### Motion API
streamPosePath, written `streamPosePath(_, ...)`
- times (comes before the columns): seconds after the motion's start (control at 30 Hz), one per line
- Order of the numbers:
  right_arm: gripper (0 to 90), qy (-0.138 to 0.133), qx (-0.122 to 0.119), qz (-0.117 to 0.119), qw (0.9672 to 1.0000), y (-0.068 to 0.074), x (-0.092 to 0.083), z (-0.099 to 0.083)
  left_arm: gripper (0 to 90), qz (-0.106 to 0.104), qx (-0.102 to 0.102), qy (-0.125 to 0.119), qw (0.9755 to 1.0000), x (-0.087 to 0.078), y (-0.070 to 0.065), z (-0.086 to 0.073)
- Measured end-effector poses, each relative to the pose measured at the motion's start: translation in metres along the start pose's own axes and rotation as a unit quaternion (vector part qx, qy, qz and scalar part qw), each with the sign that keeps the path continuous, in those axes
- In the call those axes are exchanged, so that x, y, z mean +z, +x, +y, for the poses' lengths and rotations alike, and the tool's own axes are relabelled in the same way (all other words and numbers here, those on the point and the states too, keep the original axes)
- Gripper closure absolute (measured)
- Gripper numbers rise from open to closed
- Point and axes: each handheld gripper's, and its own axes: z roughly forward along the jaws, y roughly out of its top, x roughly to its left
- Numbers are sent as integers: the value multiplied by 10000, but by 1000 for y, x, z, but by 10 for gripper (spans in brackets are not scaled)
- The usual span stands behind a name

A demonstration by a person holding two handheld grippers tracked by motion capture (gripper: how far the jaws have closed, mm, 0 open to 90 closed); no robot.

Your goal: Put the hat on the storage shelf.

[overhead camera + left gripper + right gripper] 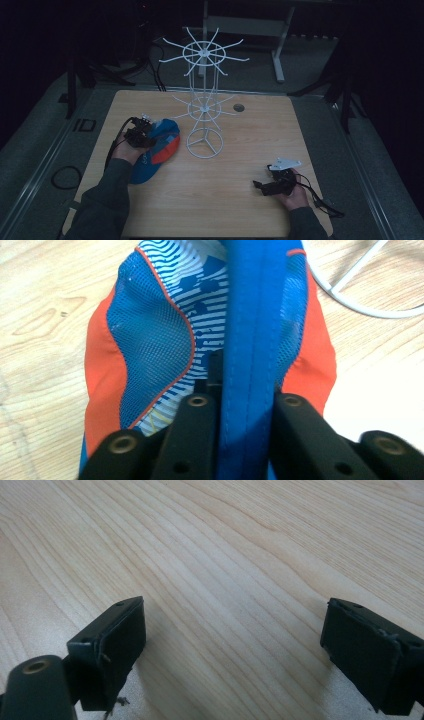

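left gripper [245,405]: clamped on blue strap of cap [150,335]
right gripper [235,645]: jaws wide, nothing between, over table [240,545]
rack [204,107]: upright, just beside cap

A white wire rack [204,95] stands upright on the wooden table [250,130], with dark floor around it.
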Motion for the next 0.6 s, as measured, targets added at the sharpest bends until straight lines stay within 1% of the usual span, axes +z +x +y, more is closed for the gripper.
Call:
streamPosePath(0.03, 106, 0, -1, 0, 10000, 0, 0, 0, 874, -5, 13, -64, 10000, -3, 2, -1)
streamPosePath(0.07, 106, 0, -1, 0, 10000, 0, 0, 0, 876, -5, 13, -64, 10000, -3, 2, -1)
streamPosePath(0.1, 107, -1, 0, 0, 10000, 0, 0, 0, 878, 5, -39, -161, 9999, -7, 4, -2)
streamPosePath(0.13, 107, -1, 0, 0, 10000, 0, 0, 0, 879, 5, -39, -161, 9999, -7, 4, -2)
streamPosePath(0.23, 107, -1, -1, 0, 10000, 0, 0, 0, 881, -52, -81, -279, 9996, -15, 10, -3)
streamPosePath(0.3, 107, -1, 0, 0, 10000, 0, 0, 0, 881, -35, -109, -341, 9994, -20, 12, -4)
streamPosePath(0.37, 107, 0, 1, 1, 10000, 0, 0, 0, 881, -50, -143, -430, 9990, -26, 13, -6)
streamPosePath(0.5, 106, 0, -2, 0, 10000, 0, 0, 0, 883, 30, -146, -605, 9981, -37, 13, -8)
streamPosePath(0.6, 106, 4, 3, 1, 10000, 0, 0, 0, 884, 47, -148, -688, 9975, -44, 14, -10)
